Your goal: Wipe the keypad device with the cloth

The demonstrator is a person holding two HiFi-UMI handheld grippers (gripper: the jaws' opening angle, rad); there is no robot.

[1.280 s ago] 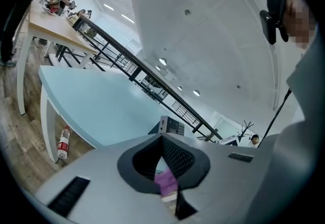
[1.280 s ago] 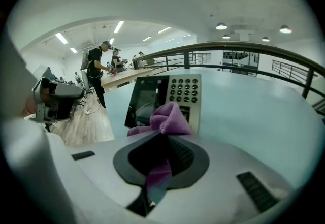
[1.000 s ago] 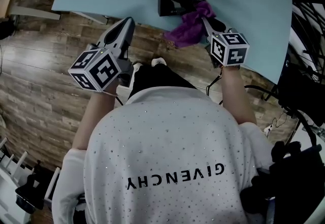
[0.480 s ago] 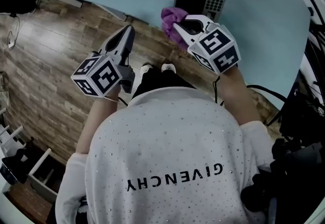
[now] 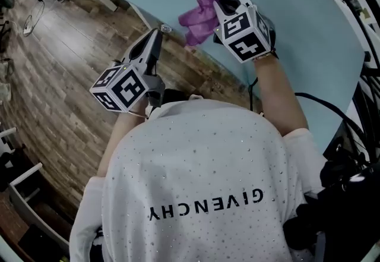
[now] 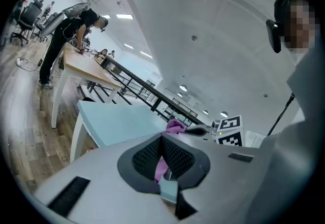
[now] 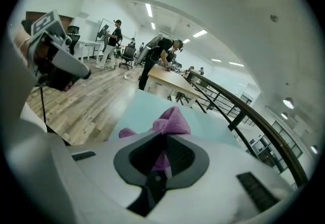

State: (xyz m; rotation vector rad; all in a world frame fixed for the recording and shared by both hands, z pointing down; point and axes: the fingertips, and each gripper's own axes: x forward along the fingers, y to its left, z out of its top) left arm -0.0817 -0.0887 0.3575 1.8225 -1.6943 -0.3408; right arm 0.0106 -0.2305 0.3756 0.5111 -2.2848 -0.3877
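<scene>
Right claw [image 7: 163,139]: closed tight on the cloth, which is pinched between its two dark pads and sticks out past the tips.
Cloth [image 5: 200,11]: purple and bunched up. It hangs from the right claw over the near edge of the light blue table [image 5: 297,29].
Left claw [image 6: 162,139]: closed, with the pads together at the tips and nothing held. It is over the wood floor [image 5: 65,76], just beside the table edge and apart from the cloth.
Writing: the white shirt [image 5: 202,154] says "GIVENCHY" in black letters, upside down in the head view.
Cubes [image 5: 242,32]: one on each claw, with black and white square marks.
Back of the room: a person [image 7: 160,58] in dark clothes bends over a wooden desk [image 7: 175,80].
</scene>
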